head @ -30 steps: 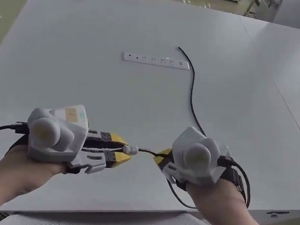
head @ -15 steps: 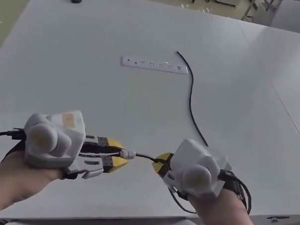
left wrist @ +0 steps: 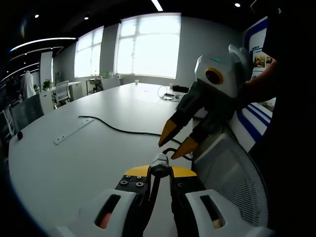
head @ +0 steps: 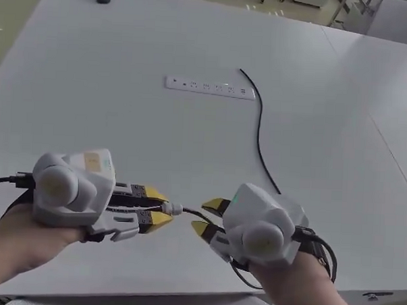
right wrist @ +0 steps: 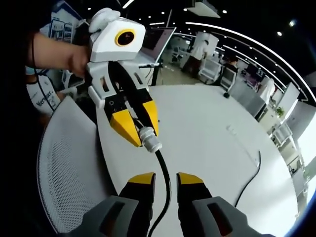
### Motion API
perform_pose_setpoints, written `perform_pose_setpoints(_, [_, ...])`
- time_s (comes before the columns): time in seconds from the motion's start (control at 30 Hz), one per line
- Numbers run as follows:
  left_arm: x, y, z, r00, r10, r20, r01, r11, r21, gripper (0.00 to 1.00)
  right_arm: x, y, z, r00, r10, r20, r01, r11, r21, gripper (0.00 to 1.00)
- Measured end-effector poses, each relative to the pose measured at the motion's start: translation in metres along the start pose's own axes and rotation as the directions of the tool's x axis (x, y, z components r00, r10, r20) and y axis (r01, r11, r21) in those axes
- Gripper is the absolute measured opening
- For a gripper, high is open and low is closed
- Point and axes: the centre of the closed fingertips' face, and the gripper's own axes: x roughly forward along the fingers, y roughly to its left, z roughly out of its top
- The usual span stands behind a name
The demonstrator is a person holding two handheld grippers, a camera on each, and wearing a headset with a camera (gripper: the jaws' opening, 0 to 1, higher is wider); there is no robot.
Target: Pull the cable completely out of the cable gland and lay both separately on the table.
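Clamps white cable gland (head: 176, 209) in left tool (head: 163, 209) above near edge of bench (head: 123, 129). Holds right tool (head: 200, 217) released, straddling black cable (right wrist: 163, 177) in right gripper view. Shows power strip (head: 211, 88) farther back in head view.

White bench (head: 123, 135), wide, matte top; a second white table (head: 395, 86) butts against its right edge. Pale green floor (head: 9, 29) past the bench's far-left corner. Large windows (left wrist: 148, 47) in the far wall, bright daylight. Strip ceiling lights (left wrist: 158, 5) plus small spots. Mesh chair (right wrist: 64, 163) at the near edge. Office chair (left wrist: 61, 91) by the windows.
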Motion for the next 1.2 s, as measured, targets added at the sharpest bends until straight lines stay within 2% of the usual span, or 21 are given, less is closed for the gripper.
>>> perform_pose_setpoints(0.13, [0.001, -0.001, 0.0, 1.0, -0.003, 0.0, 0.003, 1.0, 0.0, 0.15, 0.004, 0.004, 0.011, 0.9998, 0.015, 0.01, -0.014, 0.999, -0.049, 0.11])
perform_pose_setpoints(0.3, [0.001, -0.002, 0.001, 1.0, -0.003, 0.001, 0.003, 1.0, -0.001, 0.15, 0.006, 0.005, 0.014, 0.9998, 0.02, 0.005, -0.019, 0.996, -0.088, 0.09])
perform_pose_setpoints(0.47, [0.002, -0.002, 0.0, 1.0, -0.004, 0.002, 0.004, 1.0, -0.004, 0.15, 0.008, 0.009, 0.017, 0.9993, 0.036, 0.008, -0.034, 0.991, -0.13, 0.01])
perform_pose_setpoints(0.67, [0.003, -0.002, -0.001, 1.0, -0.004, -0.002, 0.004, 1.0, -0.001, 0.15, 0.009, 0.008, 0.014, 0.9993, 0.038, 0.007, -0.037, 0.992, -0.118, 0.0])
perform_pose_setpoints(0.9, [0.003, -0.001, 0.002, 1.0, 0.005, 0.002, -0.005, 1.0, -0.002, 0.15, 0.009, -0.002, 0.006, 0.9998, 0.019, -0.005, -0.019, 0.999, -0.038, 0.0])
perform_pose_setpoints(1.03, [0.003, -0.001, 0.003, 0.9999, 0.011, 0.002, -0.011, 1.0, -0.002, 0.15, 0.009, -0.006, 0.0, 0.9998, 0.018, -0.007, -0.018, 0.999, 0.033, 0.0])
perform_pose_setpoints(1.13, [0.003, -0.001, 0.004, 0.9999, 0.015, 0.003, -0.015, 1.0, -0.004, 0.15, 0.01, -0.009, -0.006, 0.9999, 0.016, -0.007, -0.015, 0.993, 0.113, 0.0])
perform_pose_setpoints(1.2, [0.003, -0.001, 0.005, 0.9998, 0.018, 0.005, -0.018, 1.0, -0.006, 0.15, 0.01, -0.01, -0.01, 0.9997, 0.022, -0.009, -0.02, 0.984, 0.177, 0.0])
